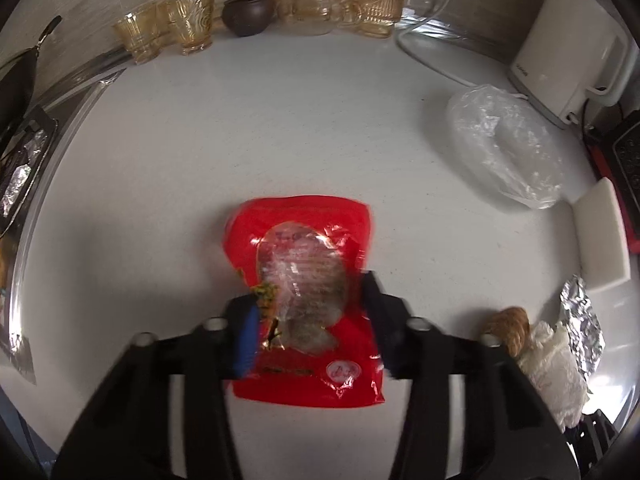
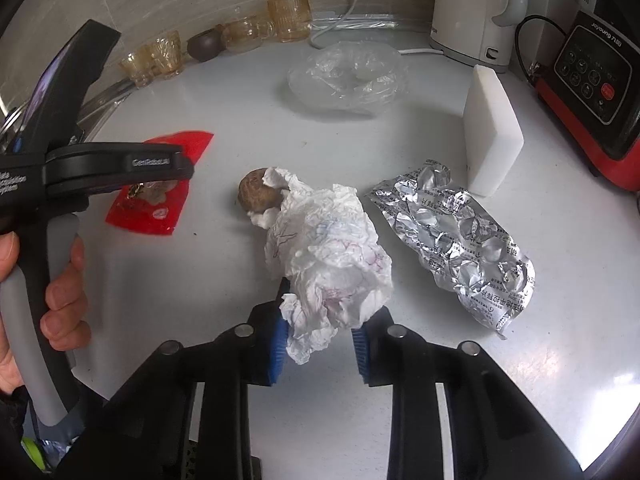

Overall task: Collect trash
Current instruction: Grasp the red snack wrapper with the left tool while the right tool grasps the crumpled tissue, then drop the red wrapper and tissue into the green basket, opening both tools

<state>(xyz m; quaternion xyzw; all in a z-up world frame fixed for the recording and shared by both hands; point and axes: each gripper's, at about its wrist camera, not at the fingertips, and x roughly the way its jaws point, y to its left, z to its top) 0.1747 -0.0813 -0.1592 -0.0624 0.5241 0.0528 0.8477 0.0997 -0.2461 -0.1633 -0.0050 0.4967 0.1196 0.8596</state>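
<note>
The left gripper [image 1: 308, 320] clamps the red packet [image 1: 304, 300] lying on the white counter [image 1: 260, 128], a pad pressed on each side. The right gripper [image 2: 320, 340] pinches the near end of the crumpled tissue [image 2: 328, 256], which lies on the counter against a brown nut [image 2: 258, 192]. A foil blister pack [image 2: 452, 236] lies just beside the tissue; a clear bag [image 2: 348, 76] sits farther back.
</note>
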